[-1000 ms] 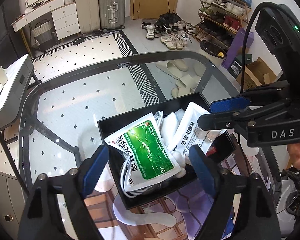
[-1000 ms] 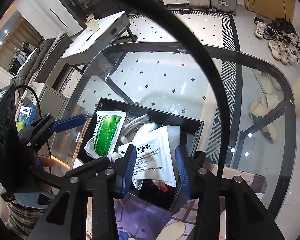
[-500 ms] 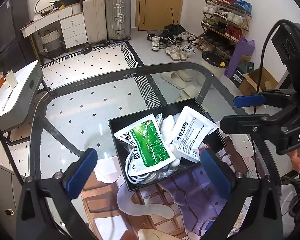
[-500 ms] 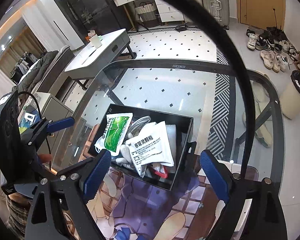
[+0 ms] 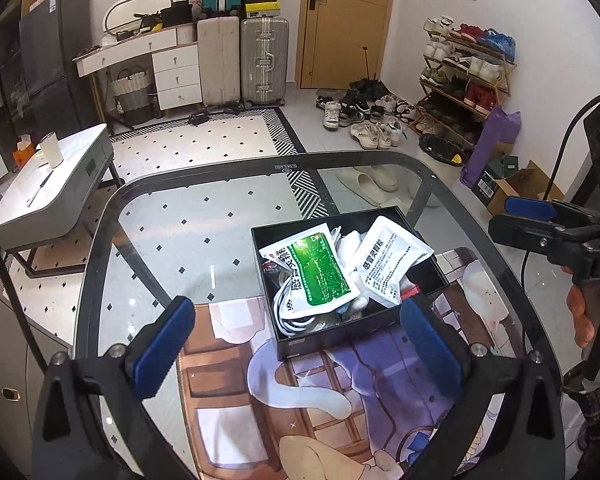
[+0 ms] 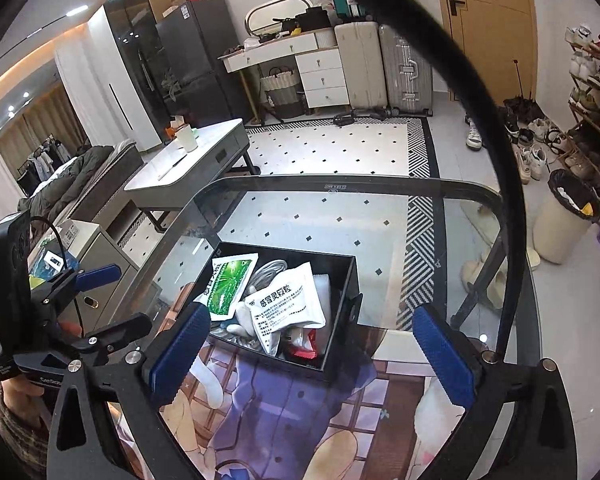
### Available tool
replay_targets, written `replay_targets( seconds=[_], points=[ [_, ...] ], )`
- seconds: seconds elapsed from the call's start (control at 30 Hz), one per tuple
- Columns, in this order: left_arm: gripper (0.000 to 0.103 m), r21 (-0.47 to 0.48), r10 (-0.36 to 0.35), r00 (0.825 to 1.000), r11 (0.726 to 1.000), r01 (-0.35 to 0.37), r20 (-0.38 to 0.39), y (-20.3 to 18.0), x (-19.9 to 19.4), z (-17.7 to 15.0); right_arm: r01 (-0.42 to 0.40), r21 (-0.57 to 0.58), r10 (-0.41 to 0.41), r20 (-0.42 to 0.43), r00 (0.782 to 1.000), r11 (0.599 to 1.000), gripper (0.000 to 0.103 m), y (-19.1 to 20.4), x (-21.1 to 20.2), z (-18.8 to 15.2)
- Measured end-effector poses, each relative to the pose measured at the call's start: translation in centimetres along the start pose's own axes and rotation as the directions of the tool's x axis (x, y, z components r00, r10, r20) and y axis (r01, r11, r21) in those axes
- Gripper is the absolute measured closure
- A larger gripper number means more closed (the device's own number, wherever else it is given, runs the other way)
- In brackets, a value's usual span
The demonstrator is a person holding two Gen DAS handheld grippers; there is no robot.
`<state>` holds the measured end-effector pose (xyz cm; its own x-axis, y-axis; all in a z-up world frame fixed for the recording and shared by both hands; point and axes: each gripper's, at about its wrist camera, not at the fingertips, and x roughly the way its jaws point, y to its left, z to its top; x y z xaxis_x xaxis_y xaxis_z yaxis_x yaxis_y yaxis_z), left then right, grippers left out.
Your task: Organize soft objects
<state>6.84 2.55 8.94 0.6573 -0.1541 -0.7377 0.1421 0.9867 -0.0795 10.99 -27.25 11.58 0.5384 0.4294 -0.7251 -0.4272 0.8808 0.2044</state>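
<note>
Two sachets [image 5: 320, 276] sit in the black box [image 5: 340, 338] near the counter's [image 5: 204, 240] right edge; left gripper [image 5: 296, 344] and right gripper [image 6: 312, 348] just spread wide, empty, nothing visibly left.

White walls [image 5: 540, 20] enclosed the room. A wooden door [image 5: 348, 20] stood at upper centre, two suitcases [image 5: 244, 60] and a white drawer unit [image 5: 176, 68] to its left, a shoe rack [image 5: 468, 68] at right. A black-dotted white rug [image 5: 204, 144] covered the grey floor; a grey side table [image 5: 48, 188] sat left.
</note>
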Motion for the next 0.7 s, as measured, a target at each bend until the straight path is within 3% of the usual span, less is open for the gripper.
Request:
replay_targets(
  seconds=[0.47, 0.7],
  points=[
    [0.000, -0.042, 0.038, 0.997, 0.999, -0.036, 0.070, 0.6, 0.4, -2.9, 0.059, -0.011, -0.057, 0.115, 0.992, 0.998, 0.001, -0.7, -0.5, -3.6],
    [0.000, -0.061, 0.063, 0.992, 0.997, -0.056, 0.107, 0.9, 0.9, -4.0, 0.109, -0.069, -0.093, 0.205, 0.974, 0.992, 0.000, -0.3, -0.4, -5.3]
  ],
)
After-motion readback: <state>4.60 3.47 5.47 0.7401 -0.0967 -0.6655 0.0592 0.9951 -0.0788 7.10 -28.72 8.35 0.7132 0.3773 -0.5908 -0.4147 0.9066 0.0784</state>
